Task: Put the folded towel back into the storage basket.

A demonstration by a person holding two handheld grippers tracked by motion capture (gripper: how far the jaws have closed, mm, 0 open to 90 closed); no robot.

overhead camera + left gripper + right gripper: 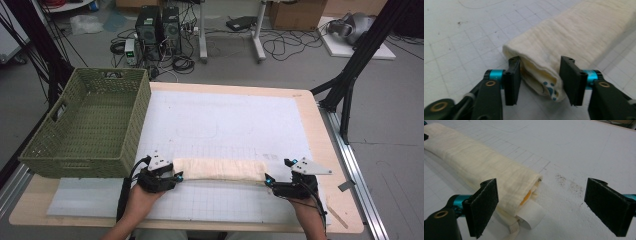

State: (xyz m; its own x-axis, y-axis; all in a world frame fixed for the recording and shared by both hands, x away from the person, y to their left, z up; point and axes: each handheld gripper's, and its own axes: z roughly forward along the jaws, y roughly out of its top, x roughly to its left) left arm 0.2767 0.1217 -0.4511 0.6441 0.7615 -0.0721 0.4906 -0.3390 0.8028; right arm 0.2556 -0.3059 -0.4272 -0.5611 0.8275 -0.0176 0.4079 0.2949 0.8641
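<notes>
Two grippers bracket the folded cream cloth [220, 169] lying across the white mat [225, 120]. Left gripper [540, 80] has its jaws half closed around one end, pads not yet pressing; right gripper [541, 207] stands wide apart beside the other end. Pinch every layer squarely

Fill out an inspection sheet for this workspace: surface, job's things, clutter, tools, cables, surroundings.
Surface: wooden table under a white gridded mat, smudged in places.
Job's things: cream folded cloth, long, flat on the mat; white tag at its right end.
Clutter: green woven basket at the table's left.
Tools: left tool straddles the cloth's left end, pads not clearly pressing; right tool open at the right end.
Cables: one trails from each tool; tangles on the floor.
Surroundings: computer towers, cardboard box, black frame legs.
</notes>
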